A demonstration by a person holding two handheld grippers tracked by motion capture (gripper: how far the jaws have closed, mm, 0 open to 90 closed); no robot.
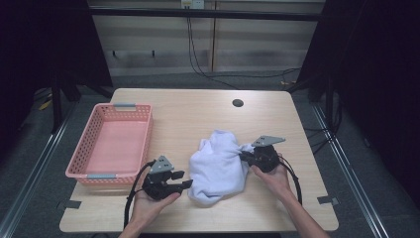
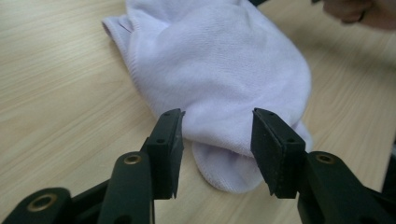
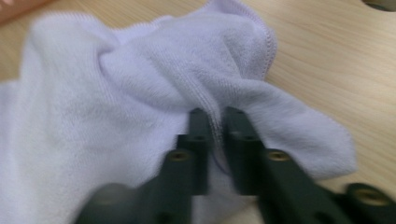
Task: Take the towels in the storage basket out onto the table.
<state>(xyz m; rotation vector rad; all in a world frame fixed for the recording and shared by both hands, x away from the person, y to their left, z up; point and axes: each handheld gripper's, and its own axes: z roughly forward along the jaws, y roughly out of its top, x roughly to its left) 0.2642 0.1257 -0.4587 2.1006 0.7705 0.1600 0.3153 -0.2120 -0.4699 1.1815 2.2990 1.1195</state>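
A light wooden table (image 1: 198, 119) fills the middle of the high view. A pink basket (image 1: 112, 143) sits on it at the left of the frame. A crumpled white towel (image 1: 218, 166) lies lower centre. A dark round hole (image 1: 237, 103) marks the upper centre.

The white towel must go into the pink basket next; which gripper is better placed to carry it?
Probably the right gripper: its jaws are shut on a fold of the white towel. The left gripper, nearer the pink basket, is open and holds nothing.
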